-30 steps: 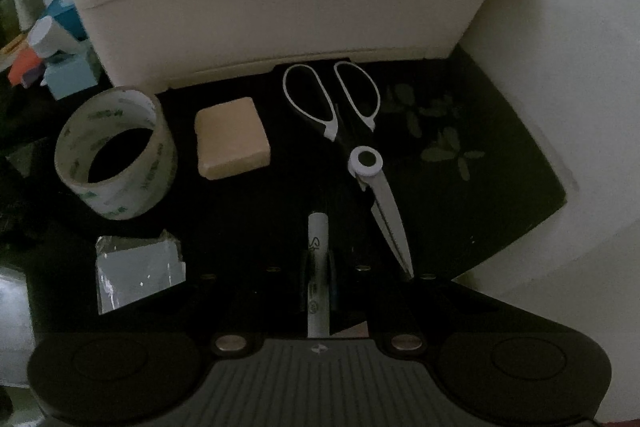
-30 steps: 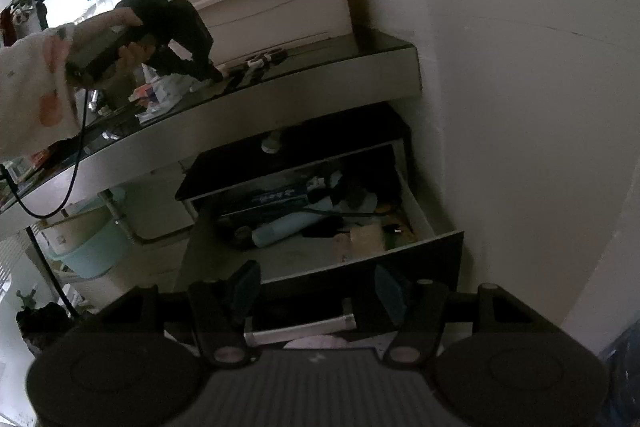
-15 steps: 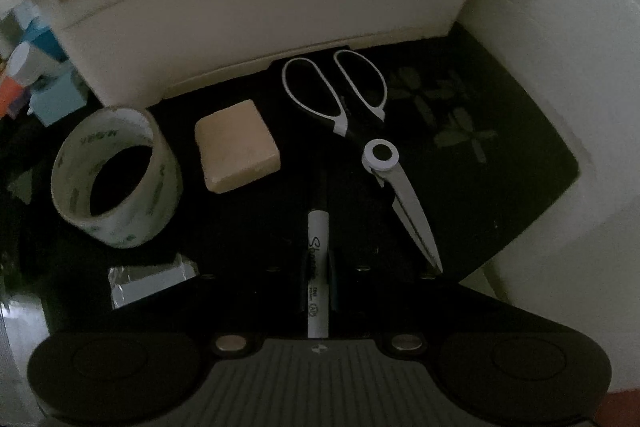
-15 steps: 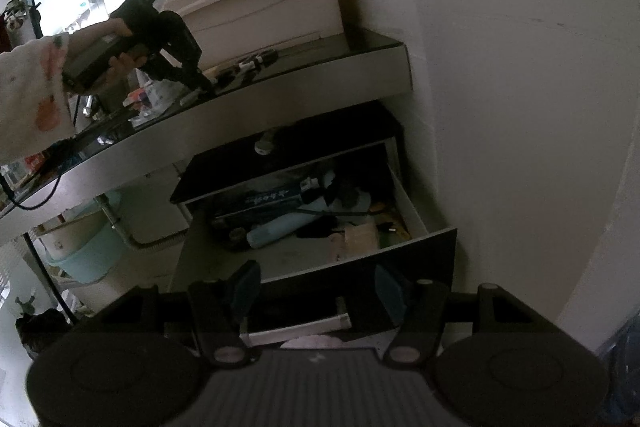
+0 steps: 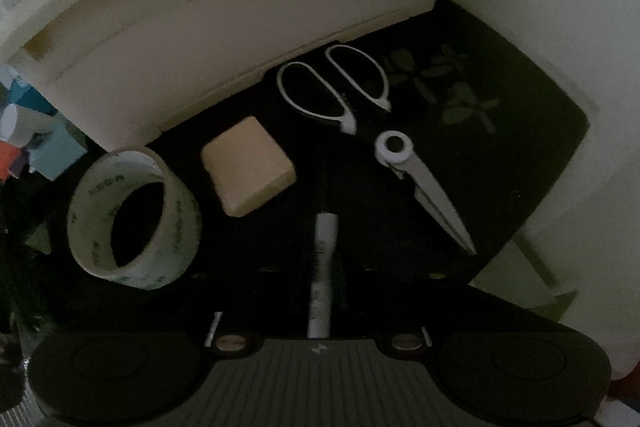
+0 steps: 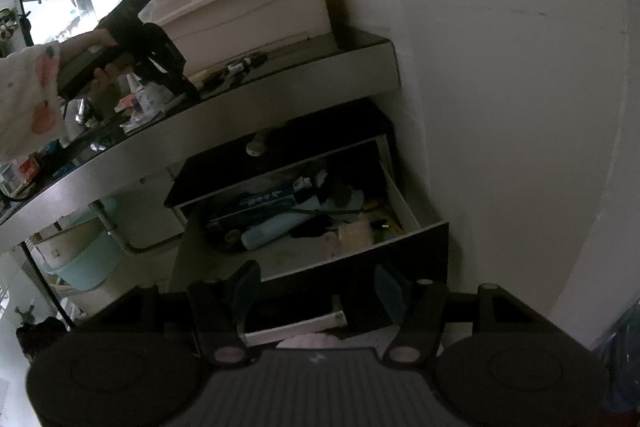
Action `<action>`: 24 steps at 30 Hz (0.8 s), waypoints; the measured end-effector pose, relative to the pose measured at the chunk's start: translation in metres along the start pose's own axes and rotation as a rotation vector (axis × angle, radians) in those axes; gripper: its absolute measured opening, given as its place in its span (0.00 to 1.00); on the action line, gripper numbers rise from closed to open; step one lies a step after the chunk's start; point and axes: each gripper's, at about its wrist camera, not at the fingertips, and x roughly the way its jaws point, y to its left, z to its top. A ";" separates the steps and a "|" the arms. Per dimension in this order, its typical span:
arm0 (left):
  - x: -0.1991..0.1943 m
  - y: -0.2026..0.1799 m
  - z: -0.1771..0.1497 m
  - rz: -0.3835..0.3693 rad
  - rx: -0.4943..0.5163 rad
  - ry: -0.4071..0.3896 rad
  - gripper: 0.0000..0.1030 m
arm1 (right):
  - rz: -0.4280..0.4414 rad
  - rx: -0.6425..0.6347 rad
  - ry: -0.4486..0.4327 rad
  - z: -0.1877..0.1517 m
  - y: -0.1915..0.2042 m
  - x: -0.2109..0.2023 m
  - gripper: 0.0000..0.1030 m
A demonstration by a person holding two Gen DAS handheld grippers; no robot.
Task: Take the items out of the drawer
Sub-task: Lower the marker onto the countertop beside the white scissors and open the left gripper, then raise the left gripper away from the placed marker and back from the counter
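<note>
My left gripper [image 5: 322, 259] is shut on a black-and-white marker [image 5: 323, 267] and holds it low over the dark countertop [image 5: 520, 155]. On the counter lie white-handled scissors [image 5: 372, 131], a tan block [image 5: 249, 165] and a roll of clear tape [image 5: 132, 223]. My right gripper [image 6: 316, 287] is open and empty, in front of the open drawer [image 6: 308, 223], which holds a light blue tube [image 6: 276, 231], a dark box [image 6: 264, 205] and other small items. The left gripper also shows in the right wrist view [image 6: 184, 87] at the counter.
A cream plastic bin [image 5: 240, 11] stands at the back of the counter, also in the right wrist view [image 6: 248, 7]. Small boxes and bottles [image 5: 36, 135] crowd the counter's left. A white wall [image 6: 500, 67] is to the right. A light blue basin [image 6: 84, 259] sits under the counter.
My left gripper has moved forward and lower toward the counter with the marker; the clear packet at lower left has left view. The right gripper has barely moved.
</note>
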 end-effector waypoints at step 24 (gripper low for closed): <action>-0.115 0.004 -0.044 -0.011 -0.087 -0.275 0.62 | 0.036 -0.095 0.000 0.014 0.026 0.007 0.61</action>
